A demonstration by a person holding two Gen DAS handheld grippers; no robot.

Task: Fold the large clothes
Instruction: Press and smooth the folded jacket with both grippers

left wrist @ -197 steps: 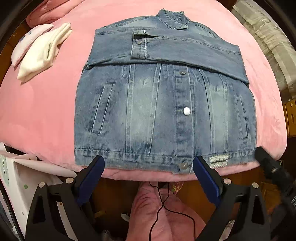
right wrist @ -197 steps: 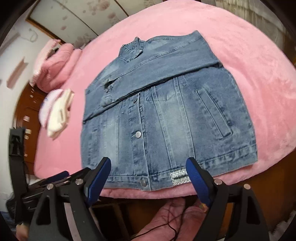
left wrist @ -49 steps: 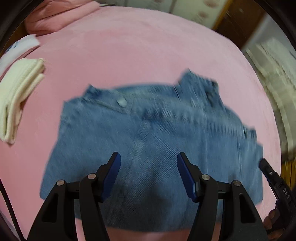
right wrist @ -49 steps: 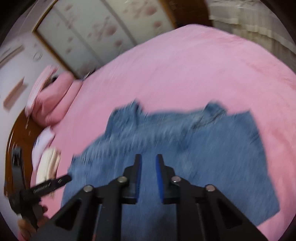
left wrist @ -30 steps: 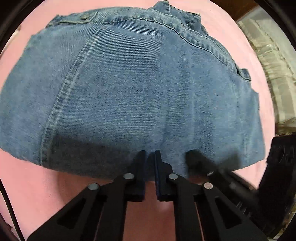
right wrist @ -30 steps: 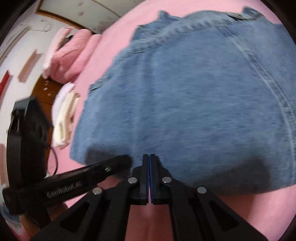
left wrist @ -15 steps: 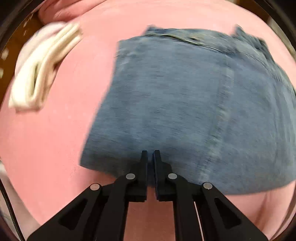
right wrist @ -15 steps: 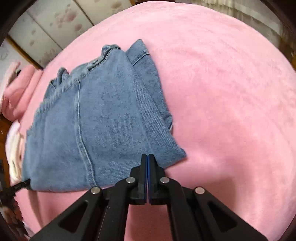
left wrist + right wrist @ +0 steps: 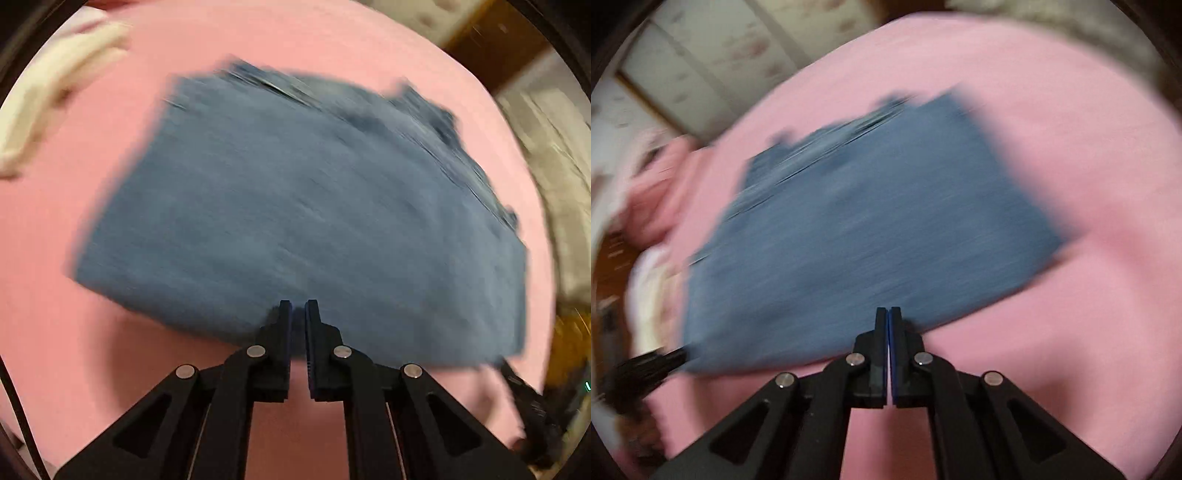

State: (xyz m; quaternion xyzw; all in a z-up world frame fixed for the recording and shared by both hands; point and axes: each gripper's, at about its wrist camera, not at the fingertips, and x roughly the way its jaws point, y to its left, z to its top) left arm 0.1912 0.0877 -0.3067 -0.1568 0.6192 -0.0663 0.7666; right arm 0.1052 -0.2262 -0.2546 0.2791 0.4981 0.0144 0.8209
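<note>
The blue denim jacket [image 9: 303, 221] lies folded in half on the pink bed [image 9: 55, 350], back side up; it also shows in the right wrist view [image 9: 871, 236]. Both views are motion-blurred. My left gripper [image 9: 298, 310] sits at the jacket's near folded edge, jaws almost closed with a narrow gap and nothing between them. My right gripper [image 9: 888, 314] is shut and empty, just at the jacket's near edge. The right gripper's tip shows at the lower right of the left wrist view [image 9: 524, 391]; the left gripper's tip shows at the lower left of the right wrist view [image 9: 646, 369].
Folded cream and white clothes [image 9: 48, 96] lie on the bed to the jacket's left. Pink pillows [image 9: 661, 177] sit at the head of the bed. A curtain [image 9: 554, 147] hangs to the right. Wardrobe doors [image 9: 713, 66] stand behind.
Both grippers have pulled back a little from the folded jacket's near edge and swung toward its middle. The jacket stays folded on the bed.
</note>
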